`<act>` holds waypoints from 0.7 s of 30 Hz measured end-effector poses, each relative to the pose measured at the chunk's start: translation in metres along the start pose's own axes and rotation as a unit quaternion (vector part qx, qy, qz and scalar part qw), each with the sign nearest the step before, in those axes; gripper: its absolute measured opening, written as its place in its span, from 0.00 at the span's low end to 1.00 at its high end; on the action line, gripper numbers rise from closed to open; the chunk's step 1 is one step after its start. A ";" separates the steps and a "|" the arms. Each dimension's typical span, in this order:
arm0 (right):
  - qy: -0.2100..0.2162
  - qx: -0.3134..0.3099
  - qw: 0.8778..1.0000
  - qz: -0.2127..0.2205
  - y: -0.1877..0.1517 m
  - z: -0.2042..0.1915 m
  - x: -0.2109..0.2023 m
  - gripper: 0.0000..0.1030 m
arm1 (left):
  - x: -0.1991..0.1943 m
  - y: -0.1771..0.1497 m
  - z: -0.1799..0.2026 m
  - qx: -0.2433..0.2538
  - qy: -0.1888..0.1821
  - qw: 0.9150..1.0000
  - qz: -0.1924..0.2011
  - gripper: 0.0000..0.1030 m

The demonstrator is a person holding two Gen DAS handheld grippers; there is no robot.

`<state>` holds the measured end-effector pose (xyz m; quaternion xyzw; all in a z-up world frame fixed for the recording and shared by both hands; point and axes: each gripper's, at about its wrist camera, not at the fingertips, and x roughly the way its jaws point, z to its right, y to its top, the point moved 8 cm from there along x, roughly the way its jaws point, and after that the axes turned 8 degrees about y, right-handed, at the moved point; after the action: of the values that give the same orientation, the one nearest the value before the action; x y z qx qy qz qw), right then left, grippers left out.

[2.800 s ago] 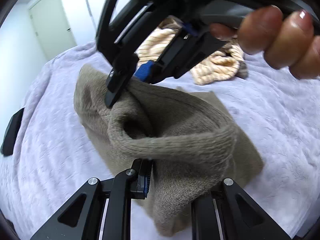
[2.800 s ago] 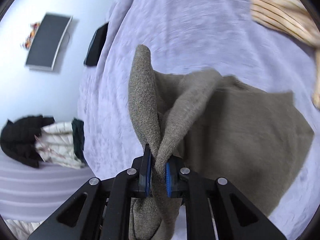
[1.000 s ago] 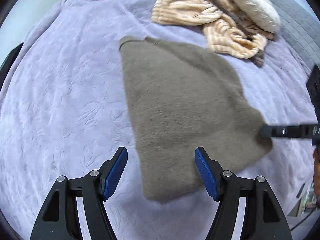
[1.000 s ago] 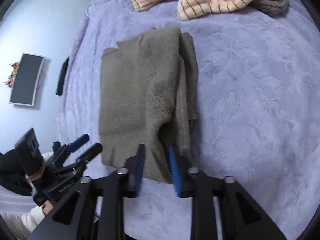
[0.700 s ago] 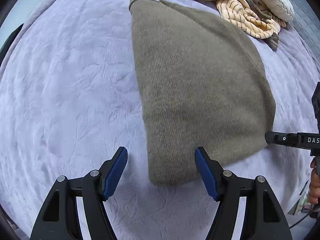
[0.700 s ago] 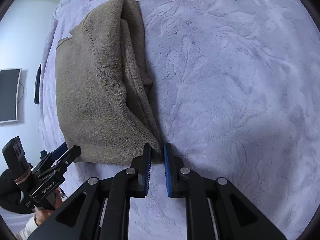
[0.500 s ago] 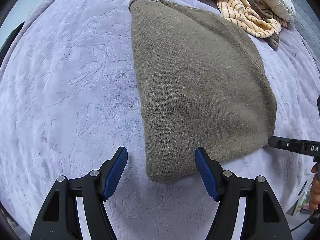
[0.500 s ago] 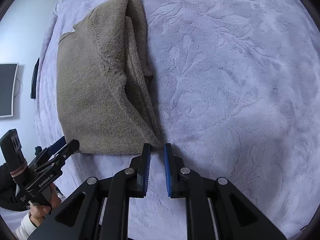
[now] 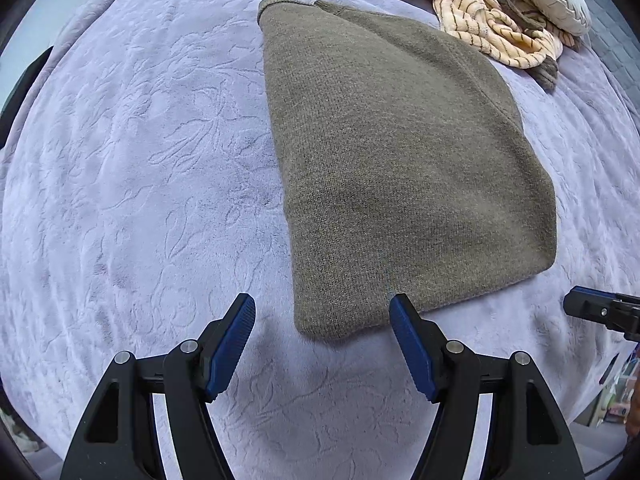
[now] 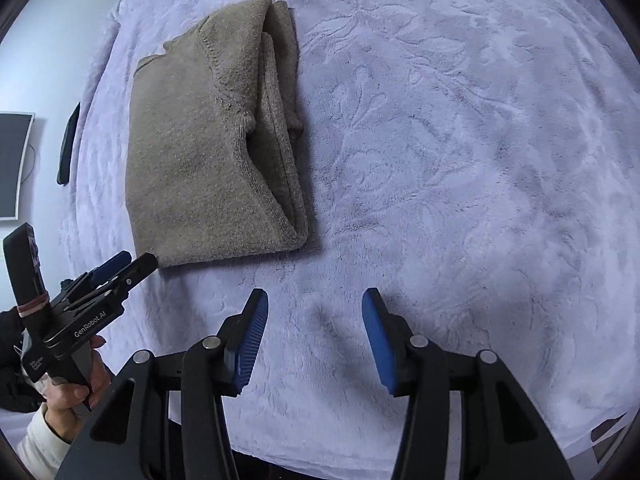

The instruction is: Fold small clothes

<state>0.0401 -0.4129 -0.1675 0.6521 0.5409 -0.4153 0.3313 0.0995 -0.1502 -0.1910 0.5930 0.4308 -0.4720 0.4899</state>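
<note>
Blue-padded left tongs [image 9: 322, 344] stand wide open, empty, straddling the near corner of the folded sweater [image 9: 400, 168]. My right tongs [image 10: 316, 340], jaws just opened, hold nothing; the sweater lies up-left of them, long axis running away. Left hand nearer. Its frame reads "GenRobot.AI".

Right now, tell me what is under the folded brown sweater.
The folded brown sweater lies flat on the lilac embossed blanket, which shows all round it. At its right edge, tucked layers of its own knit show. Anything else beneath is covered.
</note>
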 end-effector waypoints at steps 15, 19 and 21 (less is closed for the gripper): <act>0.000 -0.050 0.999 0.012 0.054 -0.036 0.006 0.78 | -0.004 0.024 -0.014 -0.036 -0.043 0.998 0.014 0.69; 0.015 -0.062 0.998 0.014 0.074 -0.041 0.008 0.79 | 0.000 0.041 -0.029 -0.071 -0.082 0.994 0.014 0.92; 0.026 -0.064 0.998 0.014 0.085 -0.043 0.011 0.82 | 0.003 0.050 -0.036 -0.085 -0.087 0.992 0.018 0.99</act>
<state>0.1317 -0.3867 -0.1597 0.6471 0.5660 -0.3583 0.3641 0.1533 -0.1217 -0.1827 0.5137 0.4144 -0.4747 0.5823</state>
